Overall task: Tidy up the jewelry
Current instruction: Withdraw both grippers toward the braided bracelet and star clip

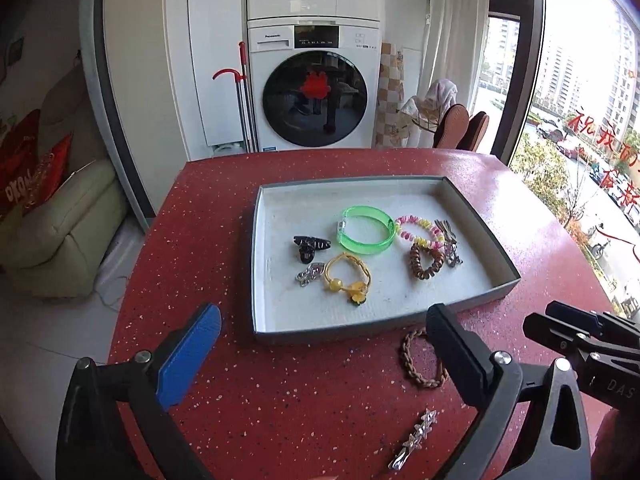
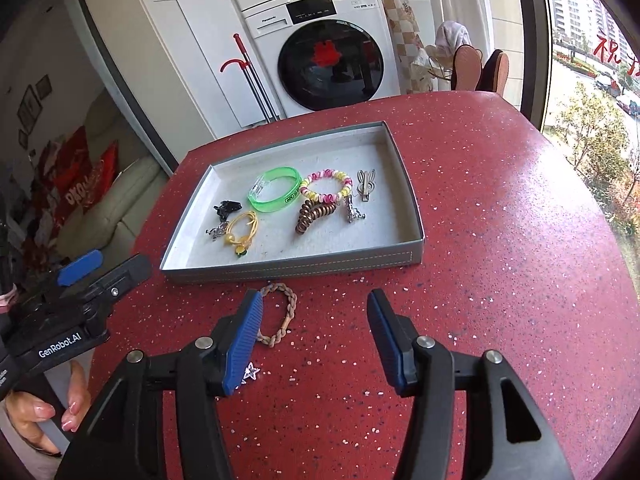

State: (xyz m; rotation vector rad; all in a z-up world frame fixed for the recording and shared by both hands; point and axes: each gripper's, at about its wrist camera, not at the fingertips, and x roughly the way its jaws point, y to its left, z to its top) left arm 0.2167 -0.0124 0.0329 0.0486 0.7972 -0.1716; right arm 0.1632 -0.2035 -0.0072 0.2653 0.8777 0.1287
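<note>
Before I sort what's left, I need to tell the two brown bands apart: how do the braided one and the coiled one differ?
The braided band lies on the red table, outside the tray; the coiled band lies inside the tray. The braided one is a thin plaited loop lying flat and open; the coiled one is a thick spiral, bunched up. Both are brown rings, and neither is gripped.

Left hand-held gripper (image 1: 324,344) agape — right hand-held gripper (image 2: 316,340) parted, empty.

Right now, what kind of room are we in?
Probably a laundry corner in a high-up flat: a washing machine with another stacked above, a mop beside it, and a big window showing tall buildings.
</note>
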